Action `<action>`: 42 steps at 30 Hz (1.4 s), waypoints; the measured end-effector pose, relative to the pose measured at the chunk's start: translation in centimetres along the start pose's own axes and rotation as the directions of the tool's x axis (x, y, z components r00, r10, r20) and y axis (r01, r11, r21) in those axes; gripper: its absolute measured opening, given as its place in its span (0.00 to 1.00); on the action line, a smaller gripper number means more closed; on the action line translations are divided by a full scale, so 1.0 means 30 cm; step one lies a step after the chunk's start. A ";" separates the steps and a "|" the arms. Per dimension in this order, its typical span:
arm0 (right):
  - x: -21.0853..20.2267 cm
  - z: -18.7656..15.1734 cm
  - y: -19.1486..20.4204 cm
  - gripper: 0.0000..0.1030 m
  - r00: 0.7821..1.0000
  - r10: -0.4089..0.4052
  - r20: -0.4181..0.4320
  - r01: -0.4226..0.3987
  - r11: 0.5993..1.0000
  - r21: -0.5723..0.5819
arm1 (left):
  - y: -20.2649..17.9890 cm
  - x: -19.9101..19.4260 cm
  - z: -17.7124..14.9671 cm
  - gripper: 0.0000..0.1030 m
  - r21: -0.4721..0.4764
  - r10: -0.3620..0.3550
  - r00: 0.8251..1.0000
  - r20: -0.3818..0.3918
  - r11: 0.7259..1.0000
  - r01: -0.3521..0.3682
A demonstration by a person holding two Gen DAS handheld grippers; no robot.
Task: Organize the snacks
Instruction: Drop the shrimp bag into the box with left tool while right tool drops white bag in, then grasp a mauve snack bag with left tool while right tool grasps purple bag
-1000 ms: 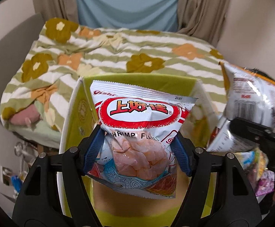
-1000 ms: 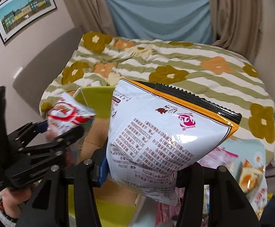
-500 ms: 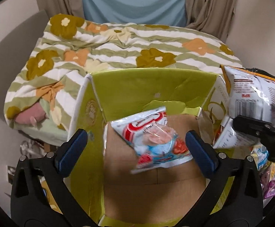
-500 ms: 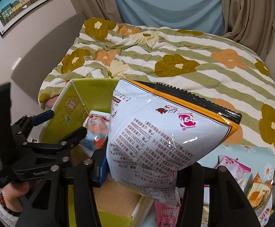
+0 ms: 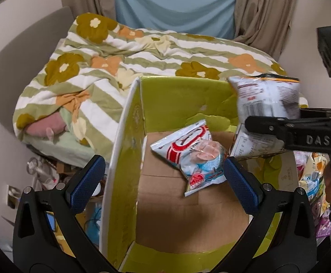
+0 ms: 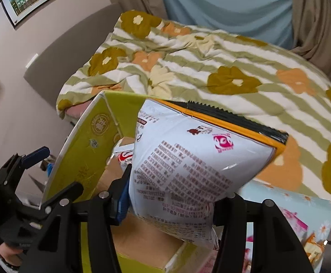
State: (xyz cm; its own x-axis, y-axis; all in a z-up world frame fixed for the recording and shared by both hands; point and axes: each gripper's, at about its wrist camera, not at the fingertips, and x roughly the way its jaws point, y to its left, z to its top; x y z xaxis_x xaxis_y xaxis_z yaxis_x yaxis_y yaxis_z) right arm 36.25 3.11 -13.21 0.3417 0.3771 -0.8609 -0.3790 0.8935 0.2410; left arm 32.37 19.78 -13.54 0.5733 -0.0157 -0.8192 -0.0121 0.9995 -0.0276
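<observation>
A green cardboard box (image 5: 124,150) stands open in front of me, brown inside. A shrimp-flavour snack bag (image 5: 194,153) lies on its floor. My left gripper (image 5: 163,182) is open and empty above the box's near side. My right gripper (image 6: 169,202) is shut on a large white chip bag (image 6: 199,157) with an orange and black top, held over the box's right side. That bag also shows in the left wrist view (image 5: 265,97). The box's left wall shows in the right wrist view (image 6: 85,150).
A bed with a flowered green-striped quilt (image 5: 142,52) lies behind the box. Several loose snack packets (image 5: 313,175) lie to the right of the box, on a light blue surface (image 6: 297,209). Clutter sits on the floor at the left (image 5: 42,168).
My left gripper opened and let the shrimp snack bag drop into the box, where it now lies. My right gripper carried the chip bag over the box.
</observation>
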 end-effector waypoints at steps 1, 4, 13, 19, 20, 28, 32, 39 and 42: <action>0.011 0.004 -0.005 0.50 1.000 0.006 -0.006 -0.006 1.000 0.009 | 0.003 0.000 -0.002 1.00 -0.004 0.000 1.000 -0.001 1.000 0.000; 0.033 0.013 -0.016 0.75 1.000 -0.002 0.006 0.001 0.999 0.033 | 0.008 -0.001 -0.014 1.00 -0.011 -0.001 1.000 -0.006 1.000 0.001; -0.025 -0.021 -0.005 1.00 0.995 0.016 0.101 -0.016 1.000 -0.005 | 0.002 -0.023 -0.050 1.00 -0.016 -0.005 1.000 -0.013 1.000 0.005; -0.114 -0.042 0.024 1.00 0.989 -0.024 0.148 0.027 0.999 -0.017 | -0.012 -0.103 -0.047 1.00 -0.002 -0.009 1.000 0.028 1.000 0.009; -0.142 -0.048 0.033 1.00 0.986 -0.033 0.163 0.037 0.999 -0.020 | -0.013 -0.123 -0.046 1.00 0.000 -0.011 0.999 0.037 1.000 0.011; -0.356 -0.136 0.095 1.00 0.960 -0.119 0.254 0.130 0.991 -0.026 | -0.037 -0.310 -0.069 1.00 0.021 -0.041 0.993 0.110 0.999 0.039; -0.458 -0.213 0.137 1.00 0.943 -0.186 0.276 0.197 0.980 -0.013 | -0.068 -0.404 -0.098 1.00 0.053 -0.079 0.988 0.134 0.996 0.072; -0.618 -0.422 0.115 1.00 0.929 -0.222 0.296 0.195 0.974 0.120 | -0.192 -0.495 -0.177 1.00 0.142 -0.207 0.971 0.121 0.972 0.189; -0.676 -0.515 0.075 1.00 0.920 -0.264 0.288 0.212 0.957 0.200 | -0.265 -0.506 -0.216 1.00 0.179 -0.255 0.962 0.100 0.956 0.235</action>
State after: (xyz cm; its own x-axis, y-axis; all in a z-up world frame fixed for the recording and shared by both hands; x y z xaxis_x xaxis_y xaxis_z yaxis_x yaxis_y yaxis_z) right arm 15.18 -6.29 -2.14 0.6623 0.1812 -0.7270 -0.1180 0.9834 0.1376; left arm 18.46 11.91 -4.58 0.6361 -0.2672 -0.7238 0.2694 0.9560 -0.1162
